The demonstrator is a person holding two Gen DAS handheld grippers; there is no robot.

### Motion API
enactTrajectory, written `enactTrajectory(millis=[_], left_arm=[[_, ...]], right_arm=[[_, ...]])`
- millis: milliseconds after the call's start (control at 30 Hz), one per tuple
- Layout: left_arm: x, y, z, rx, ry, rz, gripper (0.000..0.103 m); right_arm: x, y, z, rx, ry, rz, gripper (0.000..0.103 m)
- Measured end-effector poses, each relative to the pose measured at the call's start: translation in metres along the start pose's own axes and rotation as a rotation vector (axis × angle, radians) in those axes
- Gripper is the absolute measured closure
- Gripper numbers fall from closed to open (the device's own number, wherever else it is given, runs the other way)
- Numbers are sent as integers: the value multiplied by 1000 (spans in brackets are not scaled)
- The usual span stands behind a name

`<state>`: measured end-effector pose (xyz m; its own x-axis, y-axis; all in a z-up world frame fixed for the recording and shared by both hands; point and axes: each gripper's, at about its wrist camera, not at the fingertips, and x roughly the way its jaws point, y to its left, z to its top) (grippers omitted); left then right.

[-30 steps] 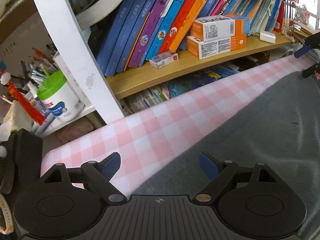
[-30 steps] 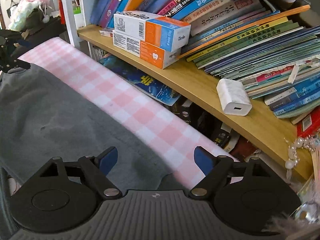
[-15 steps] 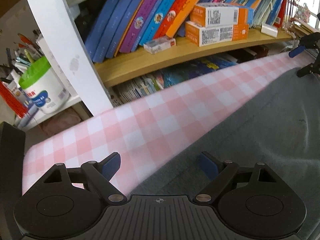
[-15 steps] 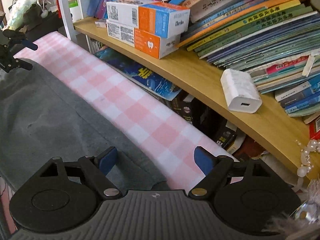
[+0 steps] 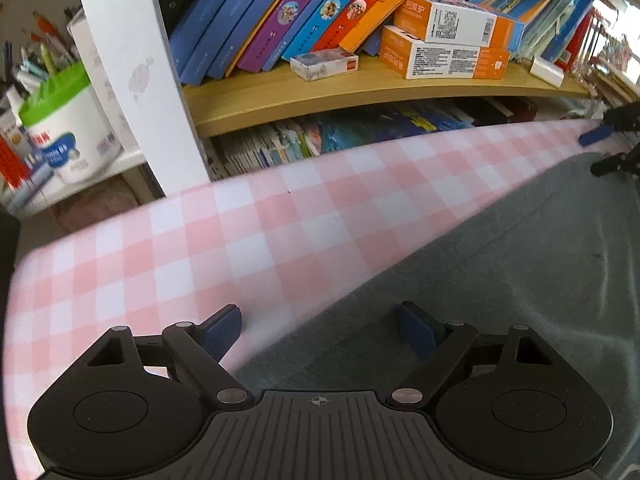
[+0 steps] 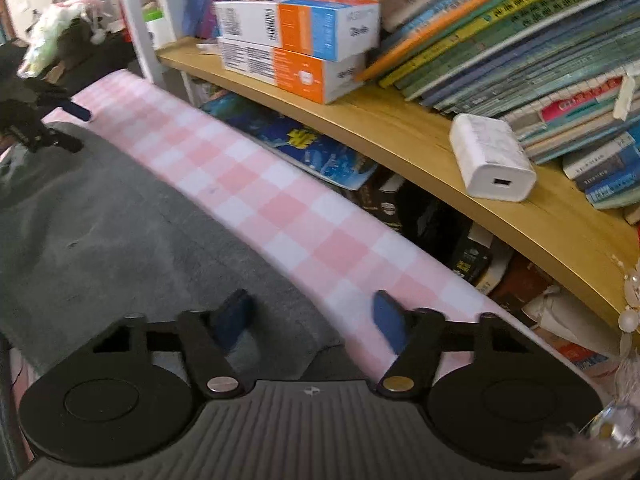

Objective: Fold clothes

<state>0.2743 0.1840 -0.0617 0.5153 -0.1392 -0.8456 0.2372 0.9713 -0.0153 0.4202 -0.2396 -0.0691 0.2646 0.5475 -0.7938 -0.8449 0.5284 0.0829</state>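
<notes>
A dark grey, soft knit garment (image 5: 520, 264) lies spread flat on the pink-and-white checked cloth of the bench (image 5: 224, 248), its far hem running parallel to the bench's back edge with a strip of check showing between it and the wooden bookshelf (image 5: 360, 88) behind.

The left tongs (image 5: 318, 330) sit low over the garment's left end, straddling its border: the left blue pad is over bare check, the right pad over grey cloth. They are spread wide and hold nothing.

The right tongs (image 6: 310, 316) mirror this at the opposite end, left pad over grey, right pad over check, just above what looks like the garment's right corner. They too are spread and empty.

The garment's long axis runs from one tong to the other, side to side along the bench, so each tong faces its own end of the far hem and neither is nearer the cloth than the other. Each shows as a small dark shape at the edge of the other's view, well apart.

Both tools point forward and slightly down toward the shelf, close to the surface. Whether the cloth is a single layer or already doubled cannot be told here. In my judgement the pose suits either pinching the two far corners or having just let them go.
</notes>
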Motion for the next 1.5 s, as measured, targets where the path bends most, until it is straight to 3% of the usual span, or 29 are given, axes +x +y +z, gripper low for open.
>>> enactTrajectory(millis=[67,200,300,467,767,1100,1500], left_arm=[[-1,-3,0,10,-3,-11,24],[-4,-7,3,46,0,-49,52],[-5,-8,5,60,9,-79,76],[-11,-12,6,88,3,-94,96],[-55,-29,4,129,-107,-70,99],[-120,-55,-24,140,-220,-45,99],[-196,-91,-68,122,-308,-18,99]], right_arm=[[-1,1,-1,-4,-3,12,64],[-4,3,-2,-12,-10,37,82],[-6,4,-3,-14,-14,50,88],[-13,15,-7,-41,-19,15,92],[-51,36,-14,-62,-103,-62,93],[-115,85,-31,-134,-197,-160,94],[-189,159,-80,-225,-270,-240,94]])
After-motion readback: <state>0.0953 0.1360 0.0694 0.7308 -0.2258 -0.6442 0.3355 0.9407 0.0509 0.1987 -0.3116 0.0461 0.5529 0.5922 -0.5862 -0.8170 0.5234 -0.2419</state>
